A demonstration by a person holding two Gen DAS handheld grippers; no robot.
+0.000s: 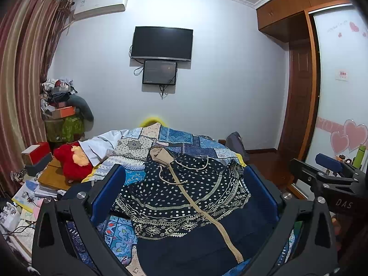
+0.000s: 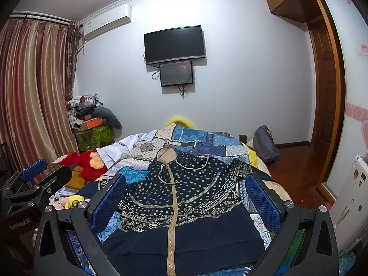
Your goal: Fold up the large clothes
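Apparently early in the fold: a navy zip-up hoodie (image 2: 184, 197) w/ cream dots & geometric bands lies face up on a bed covered by a blue patchwork quilt (image 2: 195, 140). Its tan hood (image 2: 166, 154) points toward the far wall, plain navy hem nearest the cameras, tan zipper (image 2: 172, 225) running down the middle, closed as far as visible. Body looks roughly spread but not smooth; the left side bunches up, esp. in the left wrist view. Sleeves seem partly tucked or draped off the sides; can't tell exactly.

Left gripper (image 1: 184, 197) hovers over the hem, jaws wide apart, holding nothing. Right gripper (image 2: 186, 202) likewise hovers over the hem, jaws wide apart, empty. Neither touches the cloth.

Judgement: no clean fold made yet. Still left: flatten, bring sleeves in, fold sides, then double hem toward hood.
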